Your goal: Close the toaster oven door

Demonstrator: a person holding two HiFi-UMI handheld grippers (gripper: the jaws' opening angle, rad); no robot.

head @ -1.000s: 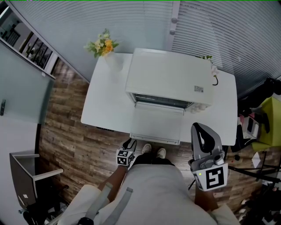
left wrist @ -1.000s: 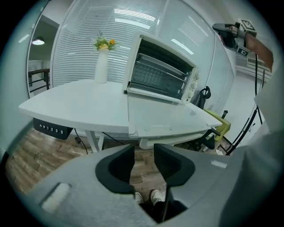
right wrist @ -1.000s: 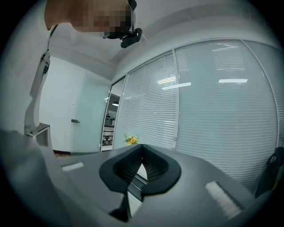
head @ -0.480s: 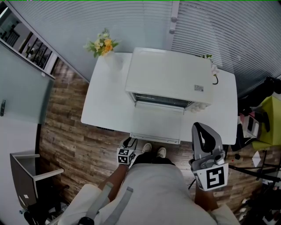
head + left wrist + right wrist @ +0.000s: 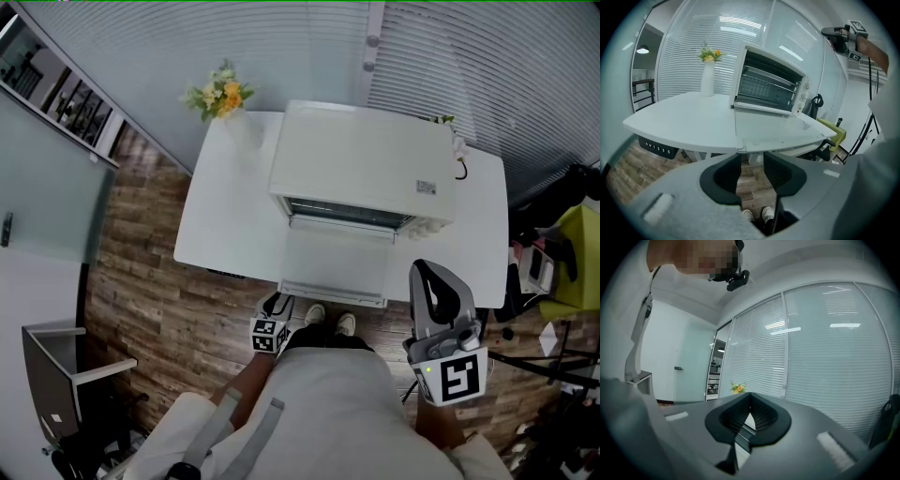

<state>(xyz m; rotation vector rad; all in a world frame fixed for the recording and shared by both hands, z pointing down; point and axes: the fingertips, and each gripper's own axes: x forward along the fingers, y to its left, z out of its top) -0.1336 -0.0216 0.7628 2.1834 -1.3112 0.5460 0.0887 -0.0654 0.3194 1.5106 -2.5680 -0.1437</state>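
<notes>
left grey gripper point(image 5: 752, 157) tilts down just below the white toaster oven's dropped-open glass door point(image 5: 333, 264), jaws just spread wide, empty, right grey gripper point(image 5: 750, 398) level, pinched shut, empty, black desk panel point(image 5: 658, 149) reads 123.

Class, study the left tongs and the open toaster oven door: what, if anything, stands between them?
Nothing visible does. The left tongs, open and empty, sit just below the door at its front edge, with a clear gap between them.
</notes>
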